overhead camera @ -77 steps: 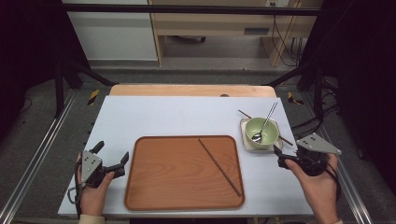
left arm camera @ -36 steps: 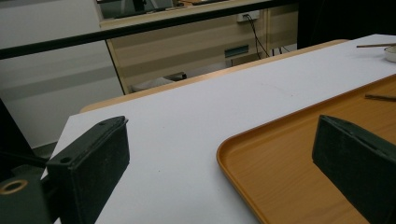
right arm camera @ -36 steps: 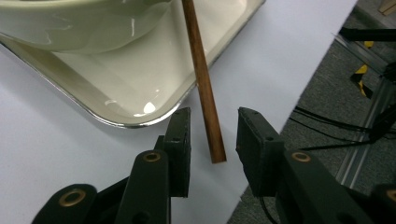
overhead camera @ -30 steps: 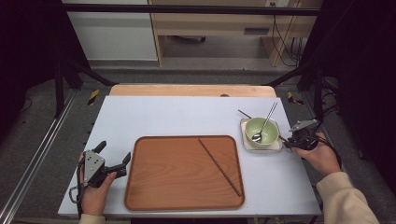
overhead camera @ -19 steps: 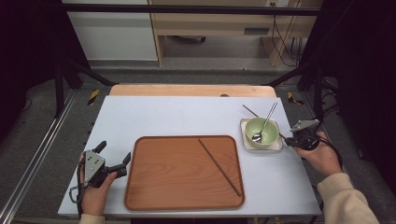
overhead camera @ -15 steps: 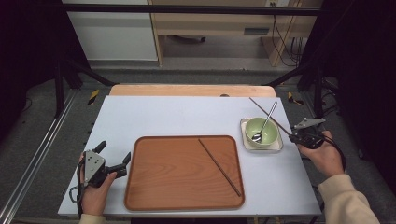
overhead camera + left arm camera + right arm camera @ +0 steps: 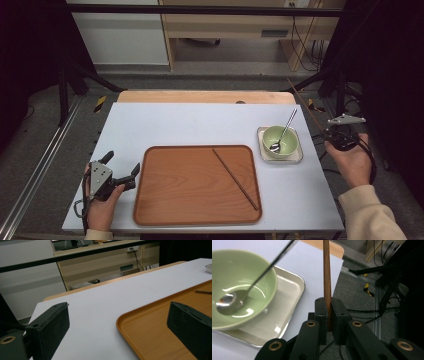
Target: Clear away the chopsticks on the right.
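My right gripper (image 7: pixel 328 133) hangs past the table's right edge, to the right of the green bowl (image 7: pixel 282 141). Its jaws have just been closing and are shut on a brown chopstick (image 7: pixel 327 270), which stands up between the pads (image 7: pixel 321 308). In the high view that chopstick (image 7: pixel 305 105) slants up and to the left. A metal spoon (image 7: pixel 285 129) leans in the bowl (image 7: pixel 239 285). A second chopstick (image 7: pixel 235 178) lies on the wooden tray (image 7: pixel 190 200). My left gripper (image 7: pixel 121 164) rests open at the tray's left edge (image 7: pixel 130 322), with nothing between its jaws.
The bowl stands on a small white square dish (image 7: pixel 264 155) near the table's right side. A wooden board (image 7: pixel 205 96) borders the table's far edge. Black frame bars and cables stand beside the table on the right.
My right gripper closed on the chopstick that lay by the bowl's dish, then rose and moved right with it. The left gripper stayed where it was.
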### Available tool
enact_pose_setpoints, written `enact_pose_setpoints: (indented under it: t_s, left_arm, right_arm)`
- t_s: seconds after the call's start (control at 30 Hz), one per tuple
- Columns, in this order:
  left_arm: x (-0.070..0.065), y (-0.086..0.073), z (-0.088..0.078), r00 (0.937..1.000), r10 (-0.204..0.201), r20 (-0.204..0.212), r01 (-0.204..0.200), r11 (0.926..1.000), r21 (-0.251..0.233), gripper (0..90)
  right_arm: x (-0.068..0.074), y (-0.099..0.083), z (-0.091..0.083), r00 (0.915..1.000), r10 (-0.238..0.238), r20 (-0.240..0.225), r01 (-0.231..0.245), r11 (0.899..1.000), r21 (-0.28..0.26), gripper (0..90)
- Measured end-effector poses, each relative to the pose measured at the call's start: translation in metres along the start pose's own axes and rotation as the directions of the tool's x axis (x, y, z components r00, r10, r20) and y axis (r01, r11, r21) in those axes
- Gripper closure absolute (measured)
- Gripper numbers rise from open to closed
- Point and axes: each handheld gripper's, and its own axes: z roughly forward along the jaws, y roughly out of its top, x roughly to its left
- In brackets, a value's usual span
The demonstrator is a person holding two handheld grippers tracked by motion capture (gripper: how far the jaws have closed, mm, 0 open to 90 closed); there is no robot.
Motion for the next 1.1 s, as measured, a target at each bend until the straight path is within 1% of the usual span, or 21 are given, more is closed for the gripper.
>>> enact_pose_setpoints:
  t_s: [0.13, 0.23, 0.33, 0.4, 0.5, 0.57, 0.7, 0.73, 0.8, 0.87, 0.93, 1.07, 1.1]
  left_arm:
    - [0.0, 0.0, 0.0, 1.0, -0.001, 0.0, 0.001, 1.0, -0.001, 3.9]
    - [0.0, 0.0, 0.0, 1.0, 0.001, 0.0, -0.001, 1.0, -0.001, 3.9]
    - [0.0, 0.0, 0.0, 1.0, 0.001, 0.0, -0.001, 1.0, 0.0, 3.9]
    - [0.0, 0.0, 0.0, 1.0, 0.001, 0.001, -0.001, 1.0, 0.0, 3.9]
    - [0.0, 0.0, 0.0, 1.0, 0.002, 0.001, -0.002, 1.0, -0.003, 3.8]
    - [0.0, 0.0, 0.0, 1.0, 0.001, 0.002, -0.001, 1.0, -0.003, 3.8]
    - [-0.001, 0.0, 0.0, 1.0, 0.003, 0.004, -0.003, 1.0, -0.003, 3.8]
    - [-0.001, 0.0, 0.0, 1.0, 0.002, 0.004, -0.002, 1.0, -0.004, 3.8]
    - [0.0, 0.0, 0.0, 1.0, 0.001, 0.004, -0.001, 1.0, -0.003, 3.8]
    - [0.0, 0.0, 0.0, 1.0, 0.001, 0.003, -0.001, 1.0, -0.003, 3.8]
    - [0.0, 0.0, 0.0, 1.0, 0.001, 0.004, -0.001, 1.0, -0.004, 3.8]
    - [-0.001, 0.0, 0.0, 1.0, 0.002, 0.006, -0.002, 1.0, -0.002, 3.8]
    - [-0.001, 0.0, 0.001, 1.0, 0.002, 0.006, -0.002, 1.0, -0.002, 3.8]
  right_arm:
    - [0.001, 0.008, -0.011, 0.9993, 0.033, -0.016, -0.034, 0.999, -0.036, 84.4]
    - [0.002, 0.013, -0.019, 0.9989, 0.044, -0.018, -0.045, 0.997, -0.059, 84.4]
    - [0.01, 0.017, -0.029, 0.9979, 0.057, -0.031, -0.059, 0.995, -0.08, 84.4]
    - [0.018, 0.018, -0.036, 0.9981, 0.047, -0.04, -0.051, 0.994, -0.099, 84.4]
    - [0.034, 0.018, -0.047, 0.9984, 0.045, -0.034, -0.048, 0.994, -0.097, 84.5]
    - [0.046, 0.018, -0.056, 0.9981, 0.039, -0.047, -0.044, 0.993, -0.108, 84.4]
    - [0.063, 0.017, -0.067, 0.9973, 0.026, -0.068, -0.034, 0.992, -0.12, 84.4]
    - [0.067, 0.016, -0.069, 0.9976, 0.012, -0.069, -0.021, 0.991, -0.128, 84.5]
    - [0.076, 0.014, -0.074, 0.9977, -0.004, -0.068, -0.006, 0.991, -0.136, 84.5]
    - [0.085, 0.012, -0.079, 0.9981, -0.026, -0.055, 0.018, 0.989, -0.146, 84.4]
    - [0.089, 0.01, -0.082, 0.9984, -0.038, -0.041, 0.032, 0.989, -0.141, 84.5]
    - [0.099, 0.005, -0.09, 0.9975, -0.054, -0.045, 0.047, 0.989, -0.138, 84.4]
    - [0.102, 0.004, -0.092, 0.9975, -0.064, -0.032, 0.058, 0.988, -0.142, 84.5]
